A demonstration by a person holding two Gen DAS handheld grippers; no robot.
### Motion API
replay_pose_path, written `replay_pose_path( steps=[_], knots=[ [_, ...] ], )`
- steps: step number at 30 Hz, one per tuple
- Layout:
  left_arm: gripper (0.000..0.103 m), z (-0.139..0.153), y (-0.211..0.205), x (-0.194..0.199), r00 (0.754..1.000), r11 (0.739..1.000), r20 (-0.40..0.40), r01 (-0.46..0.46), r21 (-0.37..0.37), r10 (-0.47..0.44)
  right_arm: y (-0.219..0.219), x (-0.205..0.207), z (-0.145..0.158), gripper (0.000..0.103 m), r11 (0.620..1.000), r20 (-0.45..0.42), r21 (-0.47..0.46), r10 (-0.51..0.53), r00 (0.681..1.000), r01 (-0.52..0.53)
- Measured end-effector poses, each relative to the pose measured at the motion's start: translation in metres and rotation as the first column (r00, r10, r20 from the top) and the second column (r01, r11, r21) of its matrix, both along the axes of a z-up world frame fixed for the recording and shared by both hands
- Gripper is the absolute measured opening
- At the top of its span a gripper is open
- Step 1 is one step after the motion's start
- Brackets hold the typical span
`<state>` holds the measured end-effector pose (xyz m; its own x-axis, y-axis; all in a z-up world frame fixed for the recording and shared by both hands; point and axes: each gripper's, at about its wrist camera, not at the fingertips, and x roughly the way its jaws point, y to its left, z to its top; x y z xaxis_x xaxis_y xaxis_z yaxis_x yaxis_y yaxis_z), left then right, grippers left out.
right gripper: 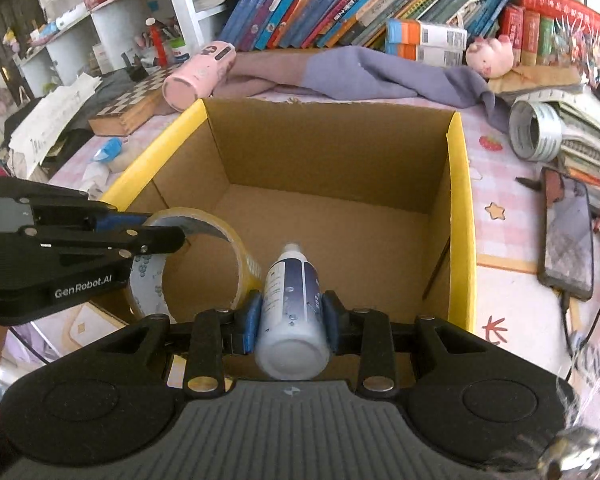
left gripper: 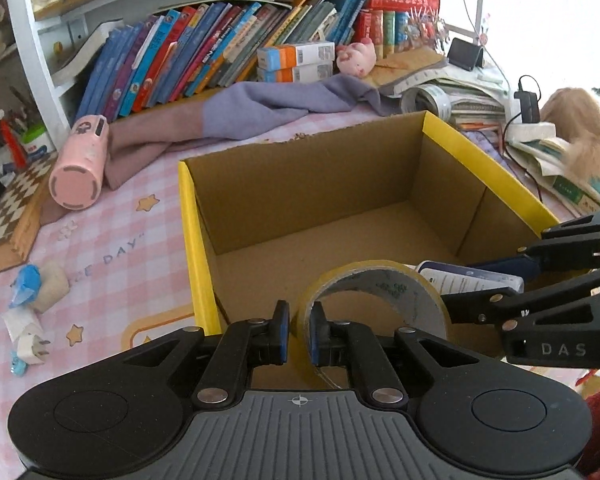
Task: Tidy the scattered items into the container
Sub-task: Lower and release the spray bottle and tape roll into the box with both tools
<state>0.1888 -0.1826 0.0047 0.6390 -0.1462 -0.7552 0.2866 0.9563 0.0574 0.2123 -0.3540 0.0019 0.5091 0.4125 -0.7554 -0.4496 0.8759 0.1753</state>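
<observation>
Sitting open on the counter [right gripper: 512, 280], the cardboard box [right gripper: 332, 152] is taking stiff, light loads easily. Over its near edge, the left tool [left gripper: 299, 336] is pinching the tape roll [left gripper: 380, 284] through its wall; that rigid, light ring is holding well there. Beside it, the right tool [right gripper: 291, 322] is clamping the smooth white bottle [right gripper: 292, 312] around its body, probably slippery.

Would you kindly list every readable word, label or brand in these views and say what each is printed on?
"DAS" on the right gripper.
"GenRobot.AI" on the left gripper.
"CE DAY" with a closing quote mark, the visible end of a longer print on the pink cloth.
Print on the bottle, tape roll, books and orange boxes: too small or blurred to read.
</observation>
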Motion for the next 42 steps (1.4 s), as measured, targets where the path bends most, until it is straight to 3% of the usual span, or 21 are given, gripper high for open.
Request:
replay_pose_path(
  steps=[5, 9, 12, 16, 21, 42],
  knots=[
    [0.012, 0.0, -0.002, -0.002, 1.0, 1.0, -0.005, -0.002, 0.017, 0.002, 0.0, 0.0, 0.0, 0.031, 1.0, -0.003, 0.007, -0.001, 1.0, 0.001],
    [0.03, 0.003, -0.003, -0.007, 1.0, 0.999, -0.004, 0.017, -0.028, -0.017, 0.001, -0.003, 0.002, 0.031, 1.0, 0.014, -0.005, 0.0, 1.0, 0.0],
    [0.045, 0.008, -0.009, -0.016, 0.998, 0.999, 0.039, 0.04, -0.012, -0.04, 0.002, -0.008, 0.005, 0.033, 1.0, 0.037, -0.005, 0.008, 0.999, -0.007],
    [0.048, 0.019, -0.013, -0.023, 0.993, 0.999, 0.109, 0.039, 0.006, -0.04, 0.004, -0.014, 0.012, 0.034, 1.0, 0.089, -0.02, 0.015, 0.996, -0.013],
    [0.06, 0.027, -0.01, -0.029, 0.986, 1.0, 0.166, 0.003, -0.017, 0.0, 0.002, -0.018, 0.018, 0.039, 1.0, 0.137, -0.02, 0.008, 0.99, -0.005],
    [0.071, 0.035, -0.009, -0.043, 0.975, 0.999, 0.217, -0.046, 0.001, 0.044, 0.002, -0.019, 0.022, 0.046, 1.0, 0.159, -0.008, 0.009, 0.987, -0.008]
  ],
)
